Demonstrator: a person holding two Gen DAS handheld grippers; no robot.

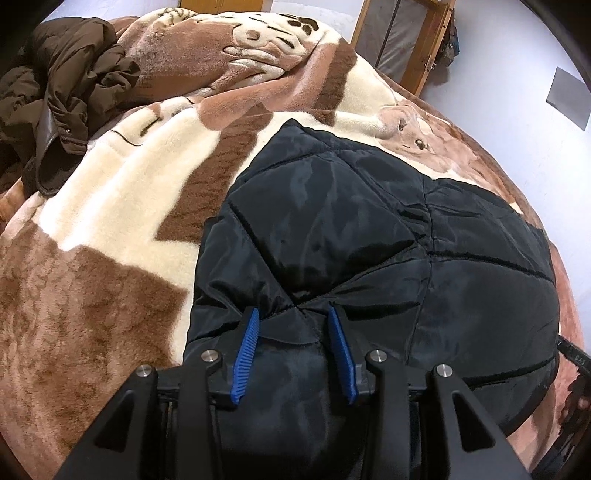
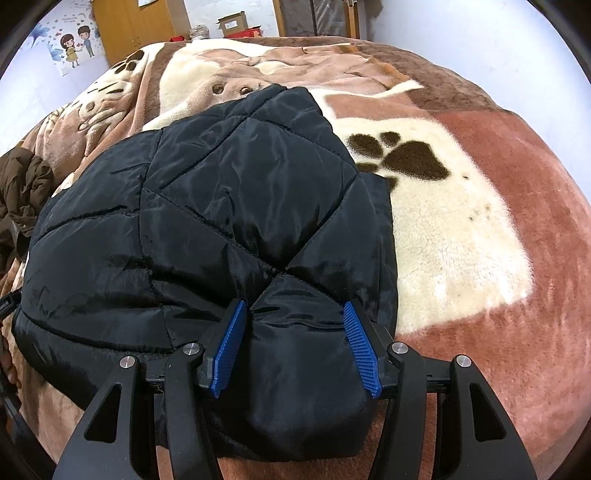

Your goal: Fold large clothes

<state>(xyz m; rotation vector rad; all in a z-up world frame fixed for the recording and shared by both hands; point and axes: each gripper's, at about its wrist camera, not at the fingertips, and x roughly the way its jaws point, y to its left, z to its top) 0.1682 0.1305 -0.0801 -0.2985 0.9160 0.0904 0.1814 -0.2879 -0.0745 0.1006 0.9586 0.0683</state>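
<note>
A black quilted jacket [image 1: 351, 206] lies folded into a compact bundle on a plush blanket [image 1: 110, 221]. My left gripper [image 1: 292, 309] straddles the near left part of the bundle. A puffy fold fills the gap between its blue pads [image 1: 246, 343], which press on it. In the right wrist view the same jacket [image 2: 221, 177] spreads away from me. My right gripper [image 2: 294, 302] holds the near right corner the same way. A thick padded fold bulges between its blue pads [image 2: 364, 350] and touches both.
The brown and cream blanket [image 2: 461, 240] with paw prints covers the whole bed. A crumpled brown coat [image 1: 66, 74] lies at the far left. A wooden frame [image 1: 406, 40], a wardrobe [image 2: 133, 26] and a cardboard box [image 2: 232, 22] stand beyond the bed.
</note>
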